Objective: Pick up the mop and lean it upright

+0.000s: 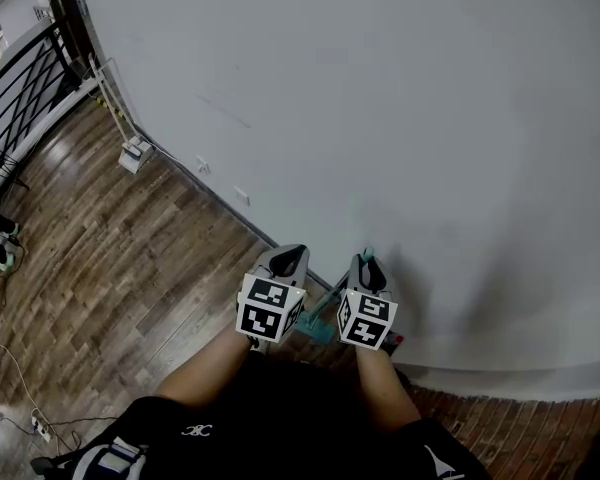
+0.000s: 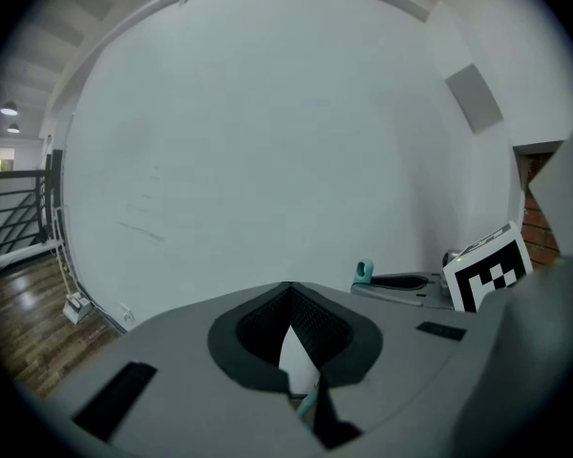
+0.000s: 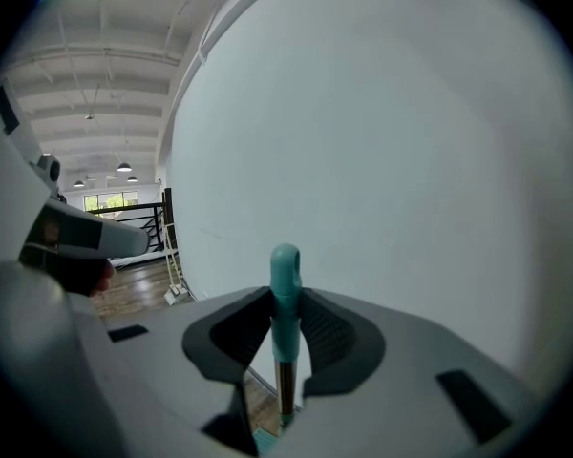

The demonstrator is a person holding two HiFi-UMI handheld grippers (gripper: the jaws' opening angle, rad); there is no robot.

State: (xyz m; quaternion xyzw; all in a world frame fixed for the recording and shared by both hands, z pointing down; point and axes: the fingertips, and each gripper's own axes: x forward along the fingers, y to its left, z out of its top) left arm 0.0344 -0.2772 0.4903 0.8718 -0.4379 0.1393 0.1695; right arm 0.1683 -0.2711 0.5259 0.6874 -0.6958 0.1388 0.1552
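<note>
A: State of the right gripper (image 3: 285,303)?

B: Clenched on the mop (image 3: 286,273). Both dark pads pressed against the teal top section of the handle, rounded teal cap poking out just above the jaws, bare metal shaft running down below them.

A: And the mop's whereabouts?

B: Upright in that grip, right in front of the white wall (image 1: 400,98), near the line where wall meets wooden floor (image 1: 110,268). Contact between cap and wall: impossible to tell. Another teal piece (image 1: 323,330) low between the two grippers in the head view, too small to identify.

A: Left gripper (image 2: 286,292)?

B: Just beside the right one, on its left, aimed at the same wall. Tips closed together, only a narrow wedge of wall visible behind them, plus a sliver of teal at the very bottom of that wedge. Pads apparently pressing on nothing.

A: Anything else around?

B: Black railing (image 1: 20,78) far off at the upper left, and a small white object (image 1: 135,153) at the foot of the wall.
</note>
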